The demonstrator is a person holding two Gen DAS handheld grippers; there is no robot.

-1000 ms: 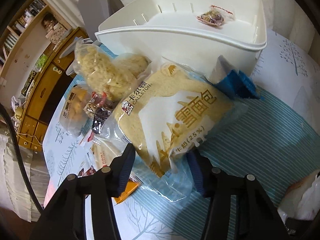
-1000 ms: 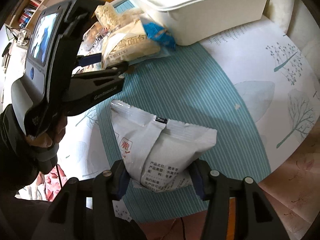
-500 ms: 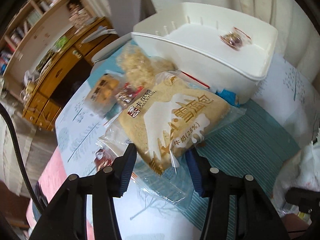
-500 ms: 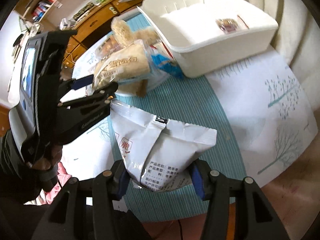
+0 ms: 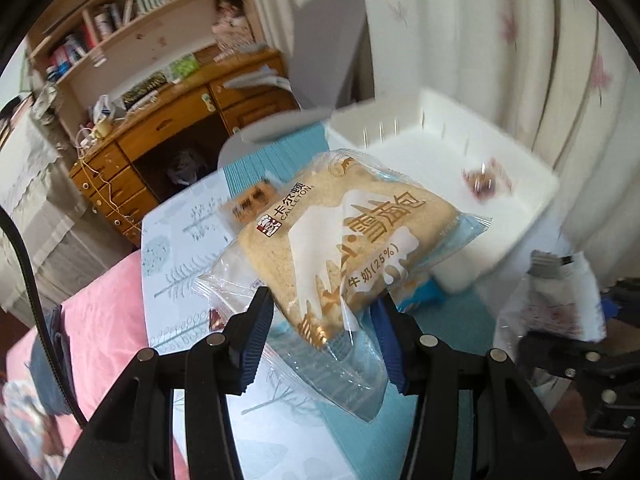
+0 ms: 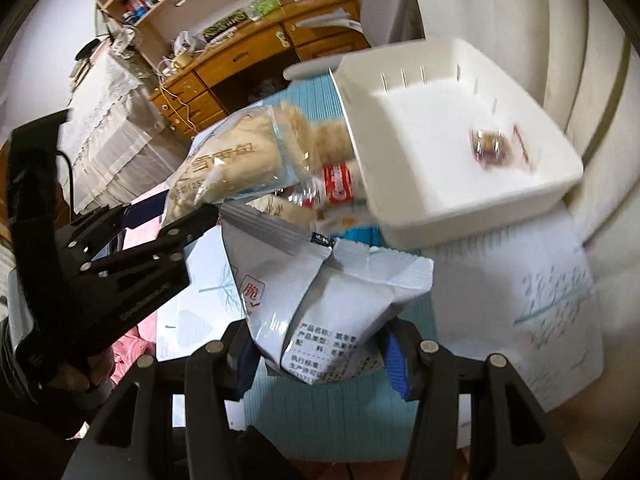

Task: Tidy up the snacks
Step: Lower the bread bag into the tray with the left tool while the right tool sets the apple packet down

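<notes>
Both packets have come up off the bench (image 5: pixel 188 256) since a second ago. Left gripper (image 5: pixel 326 320) clamps the bread packet (image 5: pixel 344 236) by its lower end; right gripper (image 6: pixel 320 354) grips the white snack bag (image 6: pixel 320 300). Both hang near the white bin (image 6: pixel 472 208), which holds one small wrapped snack (image 6: pixel 494 148).

Bin's small snack (image 5: pixel 485 181) — blurred, unreadable.
</notes>
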